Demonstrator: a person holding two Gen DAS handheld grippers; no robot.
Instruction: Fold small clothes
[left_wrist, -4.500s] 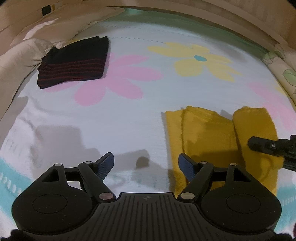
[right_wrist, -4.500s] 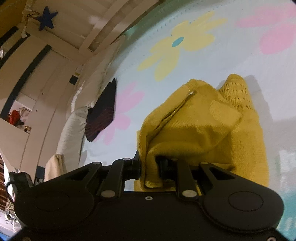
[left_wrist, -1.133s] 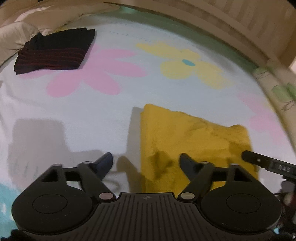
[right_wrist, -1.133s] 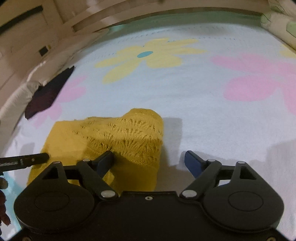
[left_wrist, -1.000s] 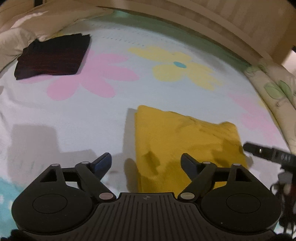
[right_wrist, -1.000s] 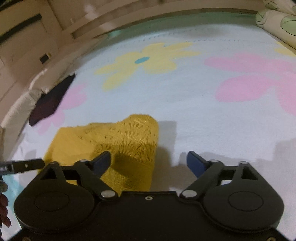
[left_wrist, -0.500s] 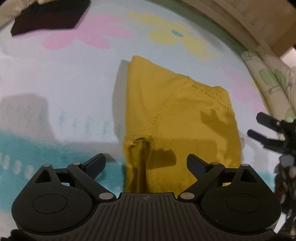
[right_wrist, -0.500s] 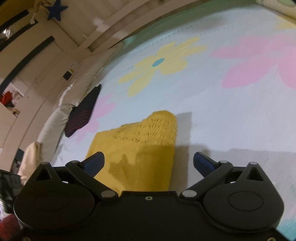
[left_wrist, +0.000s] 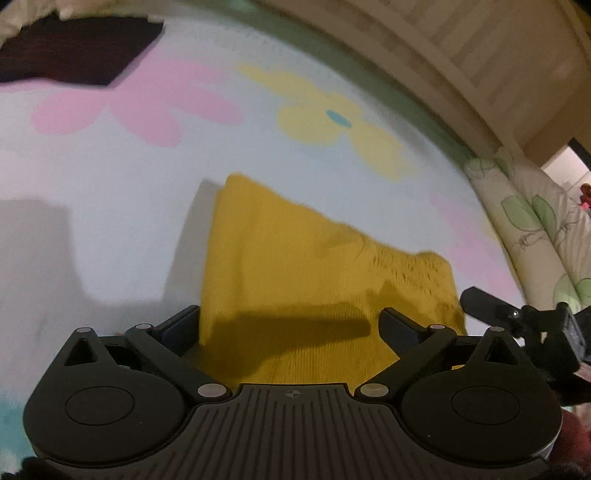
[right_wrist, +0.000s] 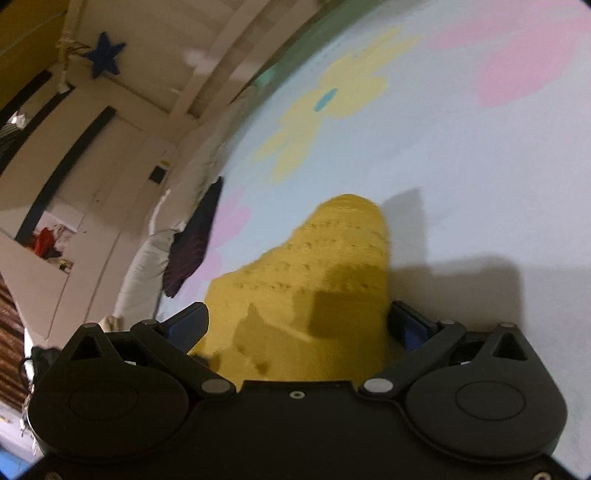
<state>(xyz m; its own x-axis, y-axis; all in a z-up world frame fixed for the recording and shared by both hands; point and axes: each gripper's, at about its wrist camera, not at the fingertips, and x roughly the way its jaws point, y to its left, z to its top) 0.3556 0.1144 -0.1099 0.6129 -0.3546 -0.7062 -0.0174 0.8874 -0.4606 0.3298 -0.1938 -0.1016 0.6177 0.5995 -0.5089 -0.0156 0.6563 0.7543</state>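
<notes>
Far left, at ten o'clock in the left wrist view: a folded dark garment with thin red stripes (left_wrist: 74, 55), parked near the pillow edge, well apart from the work — judged a finished piece set aside to keep the middle of the bed free.

Centre: a mustard-yellow knitted garment (left_wrist: 314, 280), folded into a compact block, lying flat on the pale flower-printed bedsheet (left_wrist: 147, 206). Open lacework band toward its three-o'clock side, a smooth folded edge toward nine o'clock.

Left claw (left_wrist: 291, 325) low over the near edge of the yellow knit, jaws opening and spread wide to either side of the cloth, no pad pressing on it. Probably straddling the block so as to take its whole width.

Right claw (right_wrist: 299, 325) over the lacework end, likewise released, blue pads just beside the cloth's two sides — not pinching. Seen at three o'clock in the left view as a black finger beside the knit.

Judged step: both claws set for moving the folded bundle or giving it one more fold.
</notes>
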